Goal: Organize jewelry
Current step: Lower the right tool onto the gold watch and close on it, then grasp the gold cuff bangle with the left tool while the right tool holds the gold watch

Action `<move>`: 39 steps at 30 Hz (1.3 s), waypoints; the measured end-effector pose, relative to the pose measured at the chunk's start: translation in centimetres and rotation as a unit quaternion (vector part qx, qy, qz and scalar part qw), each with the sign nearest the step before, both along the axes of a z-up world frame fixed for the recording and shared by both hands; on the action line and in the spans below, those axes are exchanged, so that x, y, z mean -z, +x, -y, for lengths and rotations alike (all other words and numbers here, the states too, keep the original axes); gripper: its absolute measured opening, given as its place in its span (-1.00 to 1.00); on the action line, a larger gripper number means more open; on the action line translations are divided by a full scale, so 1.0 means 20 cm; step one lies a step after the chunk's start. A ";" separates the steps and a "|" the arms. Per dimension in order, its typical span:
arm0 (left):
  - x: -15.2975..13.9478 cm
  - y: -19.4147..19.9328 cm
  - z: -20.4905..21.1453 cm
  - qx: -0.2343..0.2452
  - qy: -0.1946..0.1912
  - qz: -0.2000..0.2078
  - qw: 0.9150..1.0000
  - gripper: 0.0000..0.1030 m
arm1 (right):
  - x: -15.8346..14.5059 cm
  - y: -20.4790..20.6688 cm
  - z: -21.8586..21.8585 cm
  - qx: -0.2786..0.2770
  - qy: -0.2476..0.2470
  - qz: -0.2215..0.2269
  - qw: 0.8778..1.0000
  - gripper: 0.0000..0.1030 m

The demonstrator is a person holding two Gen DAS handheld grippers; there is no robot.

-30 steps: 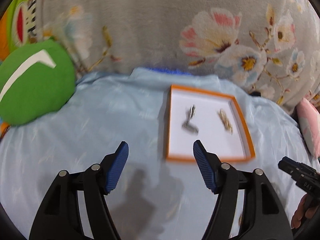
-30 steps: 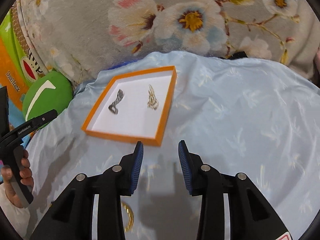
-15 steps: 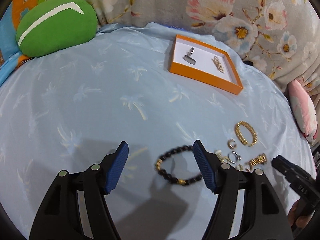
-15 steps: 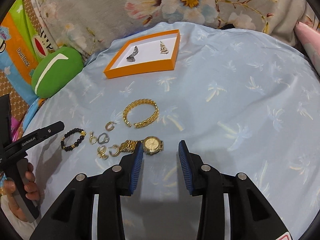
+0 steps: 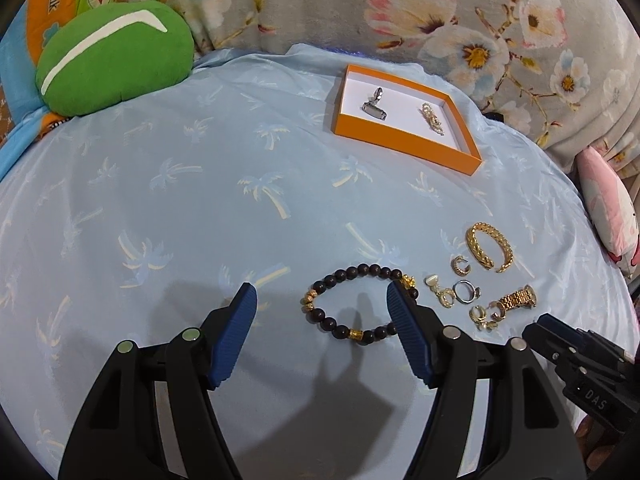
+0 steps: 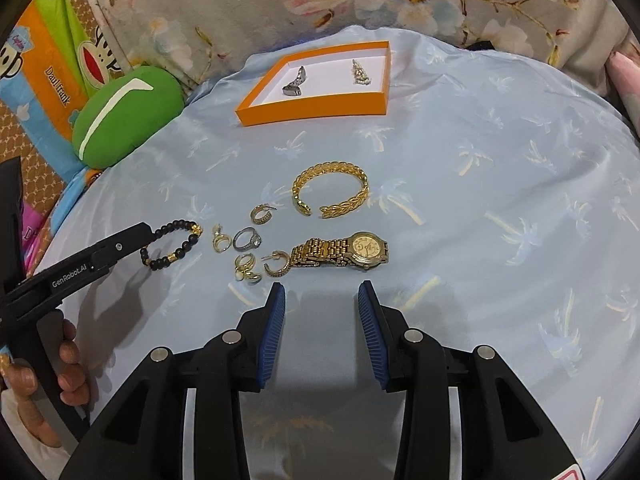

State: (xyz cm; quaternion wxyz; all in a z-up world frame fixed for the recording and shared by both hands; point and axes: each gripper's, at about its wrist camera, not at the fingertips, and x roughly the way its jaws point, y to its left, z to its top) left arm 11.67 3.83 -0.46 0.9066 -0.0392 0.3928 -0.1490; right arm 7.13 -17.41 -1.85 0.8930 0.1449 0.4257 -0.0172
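A: Count, loose pieces on the blue sheet [image 6: 500, 168]: 1 bead bracelet [image 5: 357, 303], 1 gold cuff [image 6: 330, 189], 1 gold watch [image 6: 344, 255], 1 silver ring [image 6: 247, 239]. Small gold earrings: 4 that I can separate, 2 open hoops [image 6: 262, 213] and 2 clusters near the ring.

B: And the tray [image 6: 316, 110]?

A: 1 orange tray, far side of the sheet, well apart from the loose group. 2 pieces inside: 1 silver item [image 6: 294, 82] on the left, 1 pale gold item [image 6: 361, 73] on the right. Type of either, cannot tell.

B: Tools?

A: Left gripper [image 5: 322, 332]: jaws wide apart, nothing clamped. In its own view the bead bracelet shows in the gap and its right fingertip overlaps the beads; touching or above, cannot tell. Right gripper [image 6: 321, 318]: jaws parted, narrower gap, nothing between, only sheet. It hangs just short of the watch.

B: Surroundings?

A: 1 green cushion [image 5: 116, 58] at the sheet's far left corner. Floral blanket [image 5: 400, 4] behind the tray. 1 pink cushion [image 5: 608, 196] at the right edge. Printed fabric beyond the green cushion.

B: Obstructions?

A: In the right view the left tool's arm crosses the bracelet's near left side. A hand [image 6: 68, 368] grips that tool's handle.
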 end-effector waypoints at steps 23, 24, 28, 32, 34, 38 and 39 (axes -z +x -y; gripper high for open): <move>0.01 0.01 -0.03 -0.003 -0.020 -0.010 1.000 0.32 | 0.01 0.24 -0.02 0.064 -0.047 -0.014 0.997 -0.57; 0.01 0.01 -0.02 -0.003 -0.018 -0.009 1.000 0.36 | 0.01 0.23 0.00 0.064 -0.042 -0.012 0.997 -0.58; 0.01 0.00 0.00 0.003 -0.010 -0.004 1.000 0.39 | 0.01 0.18 0.01 0.062 -0.041 -0.010 0.997 -0.58; 0.02 0.01 0.02 0.005 -0.006 -0.012 1.000 0.39 | 0.01 0.11 0.03 0.061 -0.031 -0.007 0.998 -0.58; 0.02 0.01 0.02 0.006 -0.006 -0.012 1.000 0.39 | 0.01 0.08 0.04 0.064 -0.027 -0.006 0.998 -0.59; 0.01 -0.01 0.05 0.016 0.009 -0.004 1.000 0.41 | 0.01 0.03 0.06 0.069 -0.021 -0.004 0.997 -0.59; 0.01 -0.02 0.06 0.019 0.009 -0.005 1.000 0.50 | 0.01 0.02 0.07 0.069 -0.019 -0.004 0.997 -0.58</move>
